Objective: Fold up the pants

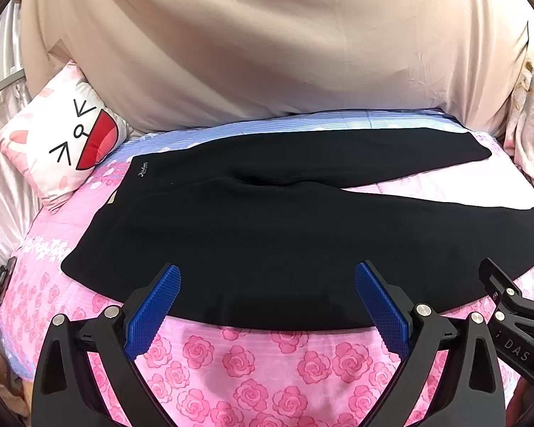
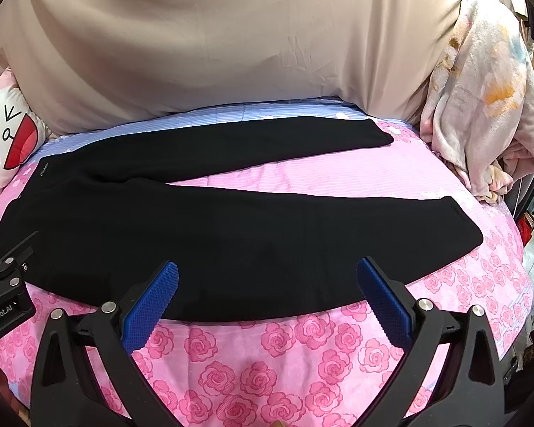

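Hovering both claws at the near edge of the bed, I see the black pants (image 1: pixel 267 235) spread flat on the rose-print sheet (image 1: pixel 231 366), waistband toward nine o'clock, legs splayed toward three. My left claw (image 1: pixel 267 306) and right claw (image 2: pixel 267 302) both stand wide apart, holding nothing. No fold looks started. Next, I judge, each claw must pinch the near leg's edge at six o'clock and carry it toward twelve, onto the far leg.
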The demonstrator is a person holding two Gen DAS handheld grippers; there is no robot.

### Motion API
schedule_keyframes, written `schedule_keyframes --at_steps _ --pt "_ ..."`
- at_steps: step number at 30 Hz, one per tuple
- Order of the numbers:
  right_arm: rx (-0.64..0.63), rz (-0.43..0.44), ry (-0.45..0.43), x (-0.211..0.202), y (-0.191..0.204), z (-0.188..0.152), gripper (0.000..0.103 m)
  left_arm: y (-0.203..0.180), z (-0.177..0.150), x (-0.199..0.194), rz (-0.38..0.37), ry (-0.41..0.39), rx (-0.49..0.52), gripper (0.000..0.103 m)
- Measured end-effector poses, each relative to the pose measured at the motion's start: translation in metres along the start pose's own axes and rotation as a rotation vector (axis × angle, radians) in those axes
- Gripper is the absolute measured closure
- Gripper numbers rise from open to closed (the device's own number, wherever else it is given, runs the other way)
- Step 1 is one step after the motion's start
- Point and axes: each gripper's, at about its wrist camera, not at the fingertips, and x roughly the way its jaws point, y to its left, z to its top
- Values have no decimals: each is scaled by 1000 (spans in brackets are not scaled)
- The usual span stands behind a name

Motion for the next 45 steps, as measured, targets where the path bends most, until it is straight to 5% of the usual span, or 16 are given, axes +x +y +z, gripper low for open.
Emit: schedule_keyframes --at_steps 45 --pt "-18 -4 20 23 7 17 5 12 24 32 9 35 -23 6"
